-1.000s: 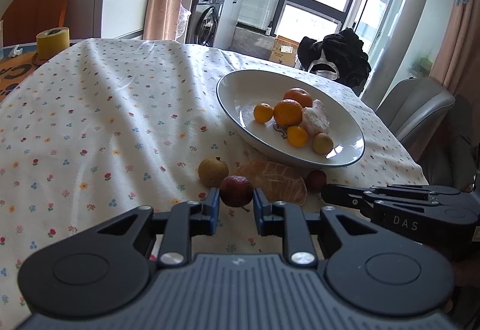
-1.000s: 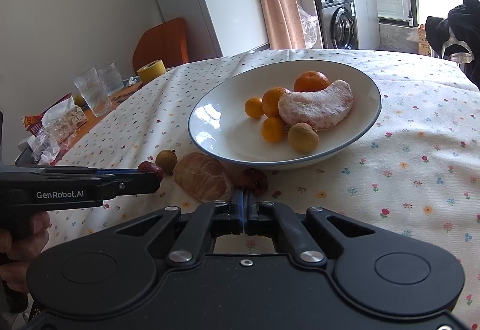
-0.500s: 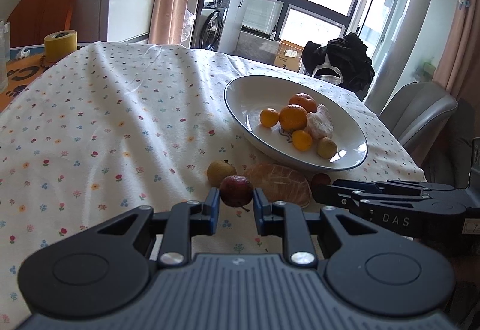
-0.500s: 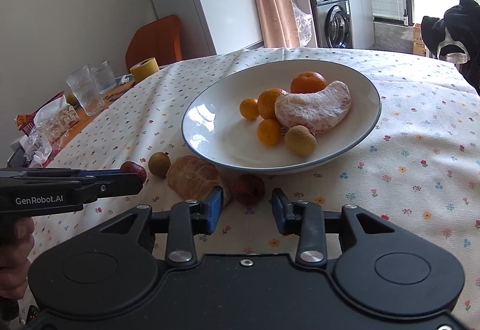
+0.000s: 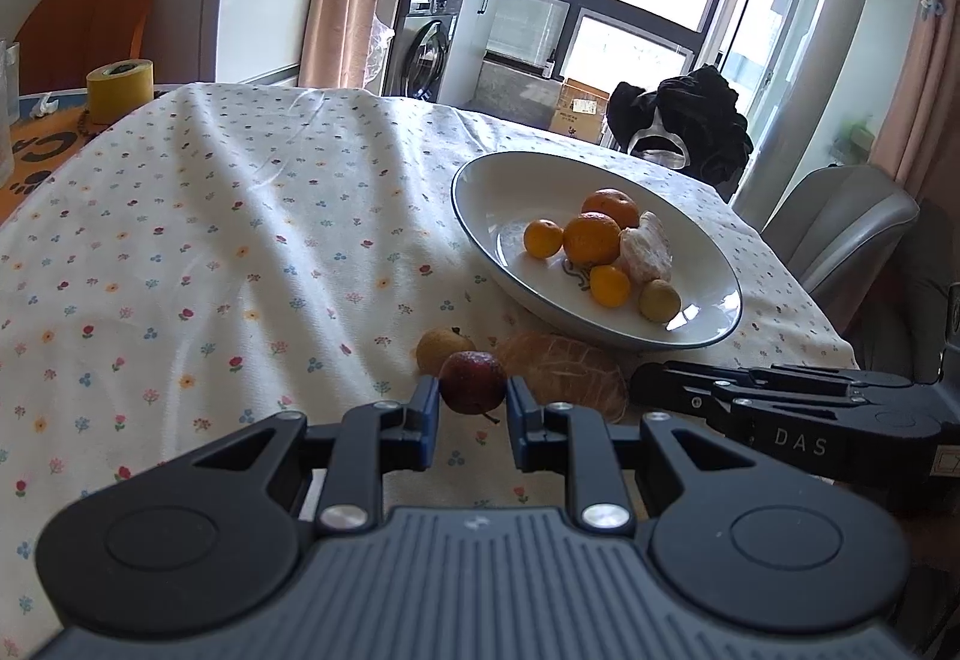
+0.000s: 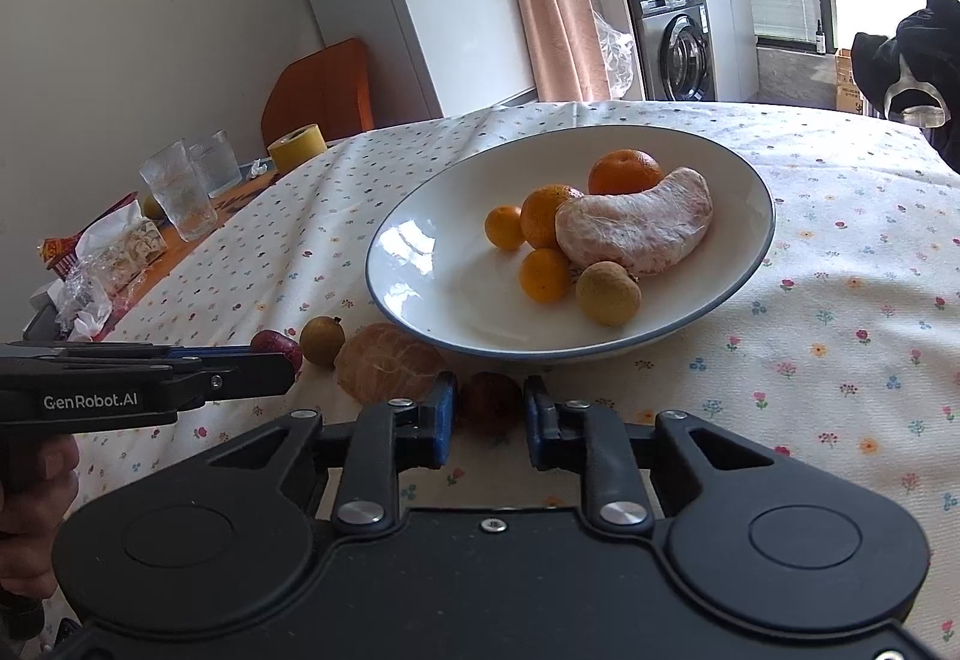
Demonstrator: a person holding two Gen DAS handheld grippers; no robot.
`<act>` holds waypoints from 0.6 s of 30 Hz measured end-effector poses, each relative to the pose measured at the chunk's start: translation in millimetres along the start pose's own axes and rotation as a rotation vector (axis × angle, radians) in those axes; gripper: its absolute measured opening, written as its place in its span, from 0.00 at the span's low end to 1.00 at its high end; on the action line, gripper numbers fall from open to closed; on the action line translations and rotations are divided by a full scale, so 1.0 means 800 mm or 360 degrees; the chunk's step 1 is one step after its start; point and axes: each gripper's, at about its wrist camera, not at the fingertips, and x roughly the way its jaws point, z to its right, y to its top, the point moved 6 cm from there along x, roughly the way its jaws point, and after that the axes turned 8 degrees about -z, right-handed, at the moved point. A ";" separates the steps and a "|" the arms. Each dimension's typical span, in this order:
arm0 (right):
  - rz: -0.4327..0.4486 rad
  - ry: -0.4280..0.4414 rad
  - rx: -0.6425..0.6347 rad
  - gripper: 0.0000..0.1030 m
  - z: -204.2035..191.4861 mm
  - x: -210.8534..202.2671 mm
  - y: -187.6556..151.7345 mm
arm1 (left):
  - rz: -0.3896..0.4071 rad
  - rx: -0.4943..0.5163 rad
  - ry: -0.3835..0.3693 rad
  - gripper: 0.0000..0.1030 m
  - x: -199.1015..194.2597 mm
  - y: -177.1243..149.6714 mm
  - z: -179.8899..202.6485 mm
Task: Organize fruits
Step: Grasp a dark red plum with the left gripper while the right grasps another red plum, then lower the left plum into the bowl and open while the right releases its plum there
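A white plate [image 5: 708, 270] [image 6: 420, 264] on the floral tablecloth holds several oranges, a peeled pomelo wedge [image 6: 636, 228] and a small yellow-brown fruit. Beside the plate lie a yellow-brown fruit [image 5: 441, 348] [image 6: 321, 339], a pomelo piece [image 5: 564, 375] [image 6: 387, 369] and two dark red fruits. My left gripper [image 5: 471, 411] is shut on one red fruit [image 5: 473, 381] [image 6: 276, 342]. My right gripper [image 6: 487, 423] is open around the other red fruit [image 6: 489, 399], which rests on the cloth; its fingers are apart from it.
At the table's left end stand two glasses [image 6: 180, 201], a yellow tape roll [image 5: 120, 87] [image 6: 297, 144] and snack wrappers [image 6: 114, 252]. An orange chair [image 6: 318, 87] and a grey chair [image 5: 840, 222] stand around the table.
My right gripper went from shut to open and moved forward around the red fruit by the plate. My left gripper stayed shut on its red fruit.
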 end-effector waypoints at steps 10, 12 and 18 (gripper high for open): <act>0.0082 0.0000 -0.0040 0.21 -0.008 -0.033 0.001 | 0.0039 0.0041 -0.0011 0.21 -0.011 0.005 0.017; 0.0104 0.0000 -0.0039 0.21 -0.008 -0.040 0.004 | 0.0046 0.0048 -0.0013 0.21 -0.013 0.006 0.020; 0.0159 -0.0005 -0.0044 0.21 -0.006 -0.055 0.011 | 0.0074 0.0068 -0.0011 0.21 -0.019 0.011 0.027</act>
